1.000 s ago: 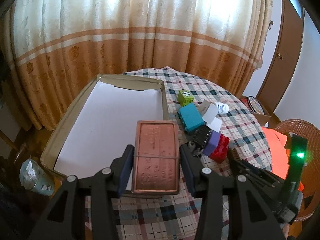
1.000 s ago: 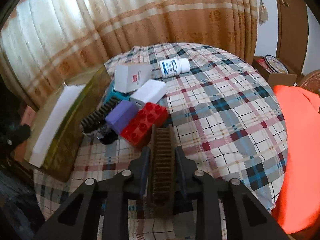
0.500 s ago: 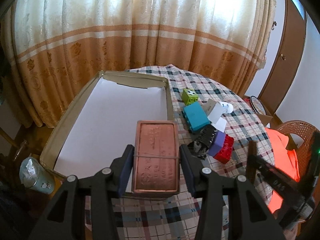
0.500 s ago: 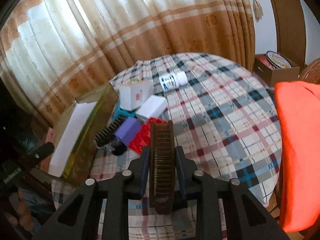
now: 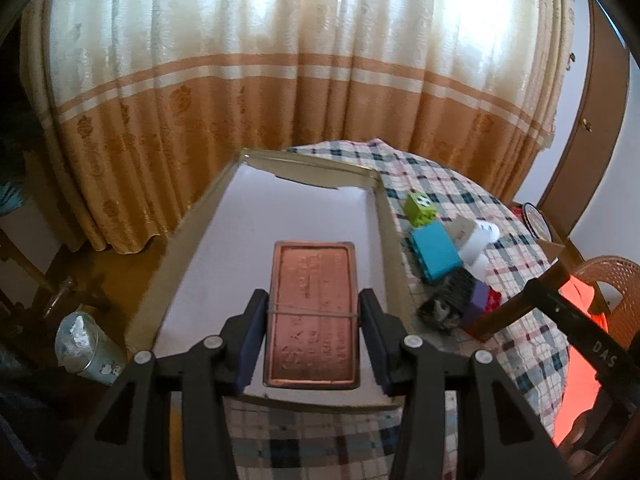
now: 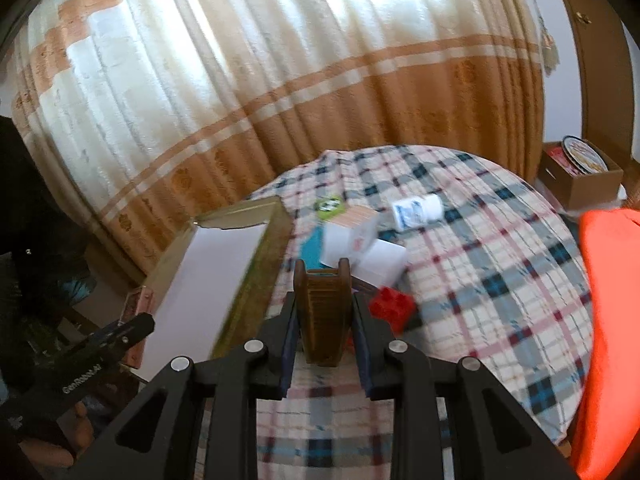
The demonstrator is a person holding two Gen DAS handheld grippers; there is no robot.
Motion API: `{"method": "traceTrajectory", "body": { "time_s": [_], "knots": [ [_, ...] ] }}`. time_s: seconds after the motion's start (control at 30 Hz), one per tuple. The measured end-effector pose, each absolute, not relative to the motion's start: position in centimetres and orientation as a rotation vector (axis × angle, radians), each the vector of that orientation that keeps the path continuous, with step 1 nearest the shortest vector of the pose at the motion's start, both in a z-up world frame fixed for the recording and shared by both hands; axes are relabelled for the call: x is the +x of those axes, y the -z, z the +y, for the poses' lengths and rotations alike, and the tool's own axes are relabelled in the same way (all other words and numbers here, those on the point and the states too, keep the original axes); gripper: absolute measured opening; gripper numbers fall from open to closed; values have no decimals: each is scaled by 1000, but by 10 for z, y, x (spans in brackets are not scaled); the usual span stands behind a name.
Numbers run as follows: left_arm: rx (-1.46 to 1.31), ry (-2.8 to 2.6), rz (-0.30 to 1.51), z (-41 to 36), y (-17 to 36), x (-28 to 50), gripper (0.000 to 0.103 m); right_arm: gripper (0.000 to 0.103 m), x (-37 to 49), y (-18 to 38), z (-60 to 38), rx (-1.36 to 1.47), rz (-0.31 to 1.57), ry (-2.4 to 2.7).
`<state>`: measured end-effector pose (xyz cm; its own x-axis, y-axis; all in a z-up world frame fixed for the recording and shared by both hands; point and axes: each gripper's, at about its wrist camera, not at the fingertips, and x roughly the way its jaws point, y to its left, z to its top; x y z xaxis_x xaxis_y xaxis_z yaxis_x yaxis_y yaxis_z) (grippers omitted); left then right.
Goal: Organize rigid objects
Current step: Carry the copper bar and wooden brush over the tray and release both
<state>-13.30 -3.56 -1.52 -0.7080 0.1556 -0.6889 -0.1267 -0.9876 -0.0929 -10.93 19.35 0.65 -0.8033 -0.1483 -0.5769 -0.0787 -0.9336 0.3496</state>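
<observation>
My left gripper (image 5: pixel 313 312) is shut on a flat copper-coloured tin (image 5: pixel 312 312) with a rubber band round it, held over the near end of the white-lined cardboard box (image 5: pixel 280 216). My right gripper (image 6: pixel 324 316) is shut on a brown wooden brush (image 6: pixel 322 312), lifted above the checked tablecloth (image 6: pixel 480 272) beside the box (image 6: pixel 224 264). On the cloth lie a green die (image 5: pixel 419 209), a teal block (image 5: pixel 434 252), a black brush (image 5: pixel 452 296), a purple block (image 5: pixel 478 302), a red brick (image 6: pixel 391 304), white boxes (image 6: pixel 352 240) and a white pill bottle (image 6: pixel 416 210).
An orange cloth (image 6: pixel 612 320) covers a wicker chair (image 5: pixel 616 276) at the right. A metal bin (image 5: pixel 86 344) stands on the floor left of the box. A carton (image 6: pixel 580 172) sits by the wooden door. Curtains hang behind the table. A hand (image 6: pixel 52 448) holds the left gripper's handle.
The right gripper has risen off the cloth with the wooden brush and tilted more level. The left gripper has carried the tin further over the box. The right gripper's body now crosses the left view's lower right.
</observation>
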Motion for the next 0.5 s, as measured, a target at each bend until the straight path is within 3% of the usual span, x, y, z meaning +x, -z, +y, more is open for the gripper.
{"method": "traceTrajectory", "body": {
  "time_s": [0.5],
  "knots": [
    [-1088,-2889,-4,-61,1,-167,45,28,-153,-48,124,857,-400,2817]
  ]
}}
